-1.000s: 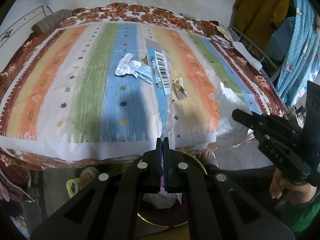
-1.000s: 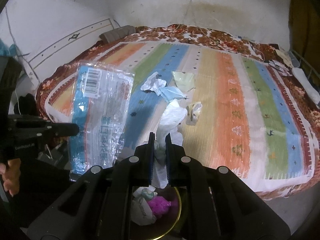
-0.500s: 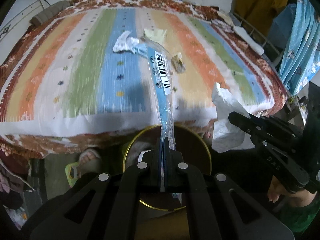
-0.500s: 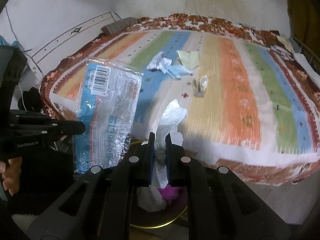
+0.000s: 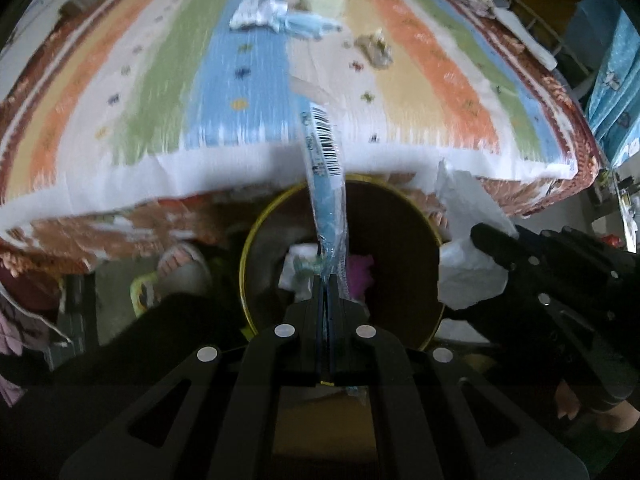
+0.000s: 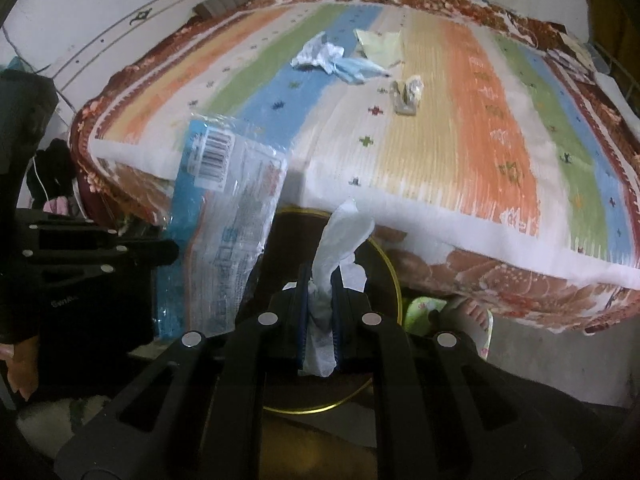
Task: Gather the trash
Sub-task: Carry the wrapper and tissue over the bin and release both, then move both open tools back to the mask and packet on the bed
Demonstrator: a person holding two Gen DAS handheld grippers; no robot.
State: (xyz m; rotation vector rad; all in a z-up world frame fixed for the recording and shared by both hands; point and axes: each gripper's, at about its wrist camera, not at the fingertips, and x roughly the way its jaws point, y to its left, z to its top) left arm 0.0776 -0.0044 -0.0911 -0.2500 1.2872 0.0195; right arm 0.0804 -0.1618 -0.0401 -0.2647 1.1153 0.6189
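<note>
My left gripper (image 5: pixel 325 286) is shut on a clear and blue plastic wrapper (image 5: pixel 326 184) with a barcode, held edge-on above the round yellow-rimmed bin (image 5: pixel 256 248). The wrapper also shows flat in the right wrist view (image 6: pixel 224 224). My right gripper (image 6: pixel 320 300) is shut on a crumpled white tissue (image 6: pixel 340 236) over the same bin (image 6: pixel 394 280); the tissue shows at the bin's right rim in the left wrist view (image 5: pixel 468 240). White and pink trash (image 5: pixel 360 266) lies in the bin.
The striped bed (image 6: pixel 460 128) stands behind the bin. On it lie a white paper wad (image 6: pixel 316 54), a blue mask (image 6: pixel 356 68), a pale yellow paper (image 6: pixel 380 42) and a small crumpled wrapper (image 6: pixel 408 94). A sandalled foot (image 6: pixel 468 316) stands beside the bin.
Both grippers have pulled back from the bed and tilted down, bringing the wrapper and the tissue over the bin. Both stay shut.
</note>
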